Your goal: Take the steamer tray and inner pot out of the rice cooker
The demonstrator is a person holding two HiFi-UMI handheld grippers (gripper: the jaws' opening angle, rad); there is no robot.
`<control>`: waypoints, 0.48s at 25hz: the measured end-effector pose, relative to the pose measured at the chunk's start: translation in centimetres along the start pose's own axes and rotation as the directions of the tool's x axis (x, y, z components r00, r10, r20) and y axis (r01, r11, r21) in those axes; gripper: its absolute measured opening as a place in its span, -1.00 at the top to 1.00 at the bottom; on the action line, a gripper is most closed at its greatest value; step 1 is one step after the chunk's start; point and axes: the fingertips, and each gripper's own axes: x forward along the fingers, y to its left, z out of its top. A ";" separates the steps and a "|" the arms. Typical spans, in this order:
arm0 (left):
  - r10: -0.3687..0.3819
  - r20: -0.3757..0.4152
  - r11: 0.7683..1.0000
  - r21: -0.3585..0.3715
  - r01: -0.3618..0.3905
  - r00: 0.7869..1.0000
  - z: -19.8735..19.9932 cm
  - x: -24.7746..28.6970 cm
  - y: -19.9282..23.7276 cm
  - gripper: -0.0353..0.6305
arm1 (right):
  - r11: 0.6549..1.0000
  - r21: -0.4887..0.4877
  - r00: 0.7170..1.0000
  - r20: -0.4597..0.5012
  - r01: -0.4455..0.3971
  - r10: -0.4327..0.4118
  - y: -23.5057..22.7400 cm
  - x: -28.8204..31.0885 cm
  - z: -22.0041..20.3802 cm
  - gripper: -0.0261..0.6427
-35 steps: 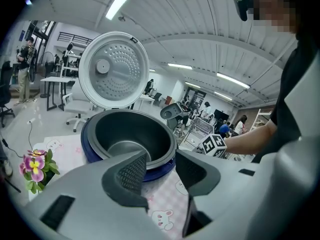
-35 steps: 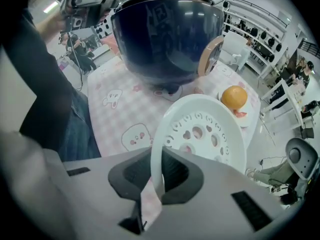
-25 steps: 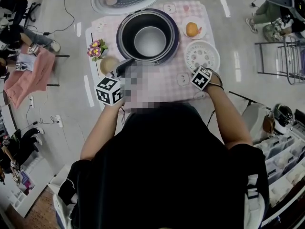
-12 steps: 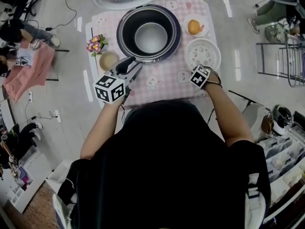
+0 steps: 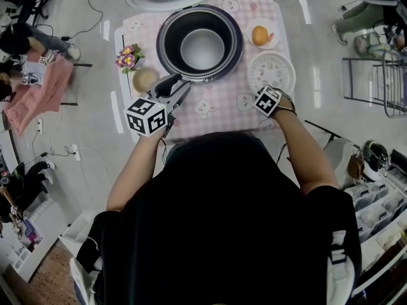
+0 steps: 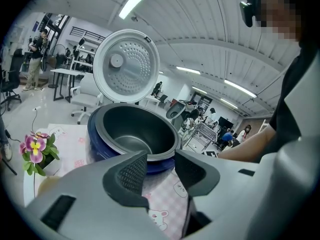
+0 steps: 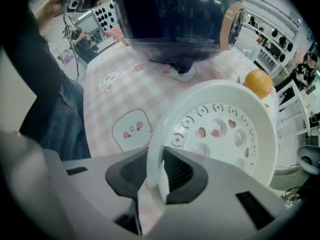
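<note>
The right claw (image 7: 160,171) points straight down at the bench, its pads set on either side of the near rim of the white steamer tray (image 7: 220,129). The jaws have just been opening and the grip looks slack rather than pinching. The perforated tray lies flat on the pink checked cloth (image 7: 130,91), out of the rice cooker (image 5: 236,43) and to its right, near the bench's front edge. Just beyond the tray an orange (image 7: 259,83) sits on a small plate (image 5: 269,42).

The left claw (image 6: 160,166) is spread wide and holds nothing; only the cloth shows between its pads. It hangs short of the cooker's near-left side, aimed at it.

The dark inner pot (image 6: 135,131) sits inside the blue cooker at the middle of the bench, its flared rim resting on the cooker's top. The round lid (image 6: 126,66) stands raised behind it. A small pot of purple and yellow flowers (image 6: 34,150) stands left of the cooker, with a beige cup (image 5: 145,80) just in front of them.
</note>
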 end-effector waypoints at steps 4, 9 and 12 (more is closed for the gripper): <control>-0.007 0.004 1.000 0.002 0.007 1.000 0.2 0.1 -0.1 0.32 | 0.999 0.037 1.000 0.017 -0.011 0.010 0.0 0.0 0.2 0.67; -0.010 0.007 1.000 0.005 0.010 1.000 0.5 -0.3 0.2 0.32 | 0.996 0.083 0.998 0.065 -0.017 0.012 -0.5 -0.5 1.1 0.48; -0.010 0.013 1.000 0.009 0.009 1.000 0.6 -0.8 0.2 0.32 | 0.986 0.161 0.992 0.126 -0.031 0.011 -1.1 -1.4 1.7 0.42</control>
